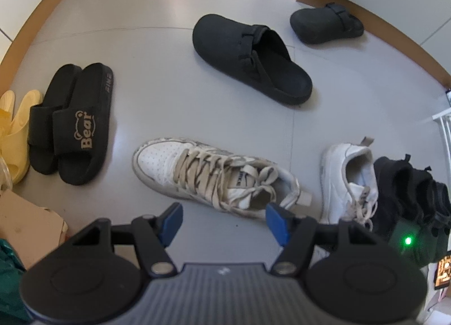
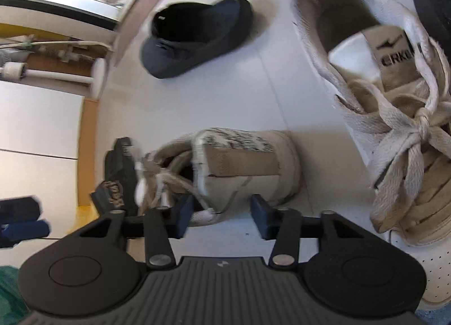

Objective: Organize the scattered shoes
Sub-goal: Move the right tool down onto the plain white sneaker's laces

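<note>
1. Landmark here is the laced white sneaker (image 1: 214, 178) lying on the grey floor (image 1: 169, 99). The left gripper (image 1: 224, 222) hangs right over its heel end, fingers (image 1: 172, 219) spread wide with nothing between them.
2. The right gripper (image 2: 222, 216) is at that same sneaker's heel (image 2: 248, 167). One of its fingers (image 2: 183, 216) is at the collar and the heel tab sits between the pair, but they're only half closed, not pinching it yet as far as I can see.
3. The matching white sneaker (image 1: 349, 181) sits just right of the landmark, against the black sneakers (image 1: 411, 187). One black clog (image 1: 251, 57) is beyond it, the other clog (image 1: 327, 26) well past that. Black slides (image 1: 70, 125) and yellow slippers (image 1: 14, 133) are paired off to its left.
4. Risks, imo: a grab on the soft heel collar alone could let the shoe swing or slip out, and the loose laces (image 1: 217, 172) might snag a finger.
</note>
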`<state>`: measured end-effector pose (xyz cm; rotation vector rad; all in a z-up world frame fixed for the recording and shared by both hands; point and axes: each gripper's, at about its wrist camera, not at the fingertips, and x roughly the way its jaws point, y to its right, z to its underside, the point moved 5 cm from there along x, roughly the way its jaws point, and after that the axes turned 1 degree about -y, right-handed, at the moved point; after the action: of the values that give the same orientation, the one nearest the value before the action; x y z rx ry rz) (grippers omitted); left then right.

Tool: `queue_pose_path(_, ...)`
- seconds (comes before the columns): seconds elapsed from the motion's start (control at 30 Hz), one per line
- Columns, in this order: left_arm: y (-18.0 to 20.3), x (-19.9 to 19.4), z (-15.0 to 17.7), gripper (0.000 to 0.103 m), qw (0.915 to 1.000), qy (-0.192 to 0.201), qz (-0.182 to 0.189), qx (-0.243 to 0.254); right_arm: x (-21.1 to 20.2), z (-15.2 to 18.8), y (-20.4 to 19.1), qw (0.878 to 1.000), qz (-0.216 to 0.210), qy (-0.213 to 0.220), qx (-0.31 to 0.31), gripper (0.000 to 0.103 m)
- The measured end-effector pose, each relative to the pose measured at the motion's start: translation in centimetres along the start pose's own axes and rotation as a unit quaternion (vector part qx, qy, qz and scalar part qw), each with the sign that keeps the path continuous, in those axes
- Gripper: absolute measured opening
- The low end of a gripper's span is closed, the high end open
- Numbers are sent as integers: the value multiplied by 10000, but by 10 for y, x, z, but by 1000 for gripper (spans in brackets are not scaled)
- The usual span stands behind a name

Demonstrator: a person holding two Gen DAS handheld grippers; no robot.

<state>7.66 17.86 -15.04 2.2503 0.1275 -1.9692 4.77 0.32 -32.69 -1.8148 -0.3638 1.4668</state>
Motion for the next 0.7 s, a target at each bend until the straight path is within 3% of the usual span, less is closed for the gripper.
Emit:
queue_pose_path(0.43, 5, 2, 1, 67, 10000, -52, 28, 43, -22, -15, 8, 9976, 32, 697, 0, 32)
queue_pose_path(0.57, 7, 2, 2, 68, 10000, -48, 46, 52, -27, -9, 13, 9973, -69, 704, 175, 34)
queue_pose_path(0.7, 6, 2, 2, 67, 10000, -51, 62, -12, -22, 2, 8, 9982, -161, 571, 134, 49)
